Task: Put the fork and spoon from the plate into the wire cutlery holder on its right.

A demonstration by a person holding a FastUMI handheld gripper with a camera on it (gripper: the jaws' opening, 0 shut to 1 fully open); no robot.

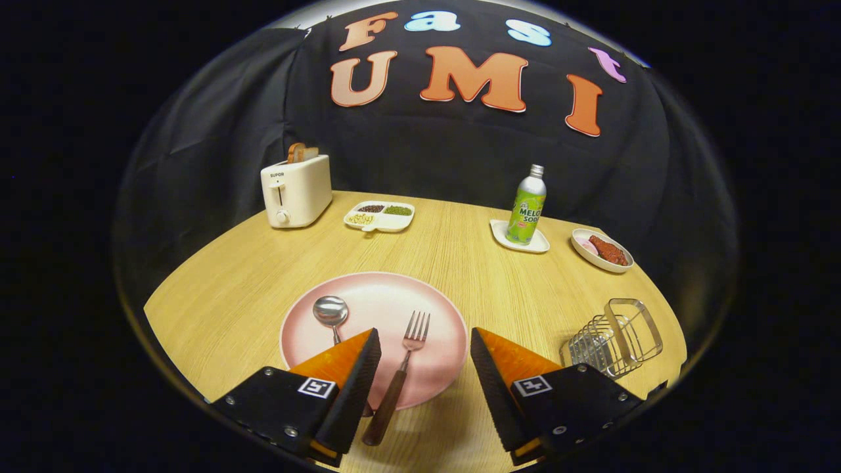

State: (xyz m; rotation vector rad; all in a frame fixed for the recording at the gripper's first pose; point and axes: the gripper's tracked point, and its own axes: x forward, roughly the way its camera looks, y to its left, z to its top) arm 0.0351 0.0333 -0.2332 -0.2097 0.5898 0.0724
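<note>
A pink plate (374, 299) lies on the wooden table just ahead of my fingers. On it a fork (401, 368) with a brown handle points away from me, its handle reaching back between my two fingers. A spoon (330, 312) lies left of the fork, its handle hidden under my left finger (351, 374). My gripper (425, 341) is open, held above the plate's near edge, touching nothing. The wire cutlery holder (614, 341) stands to the right of the plate, just beyond my right finger (496, 374).
At the back stand a cream toaster (295, 190) with bread, a divided white dish (380, 215) of beans, a green bottle (527, 207) on a white coaster, and a small dish (601, 249) of meat. The table edge curves close behind the holder.
</note>
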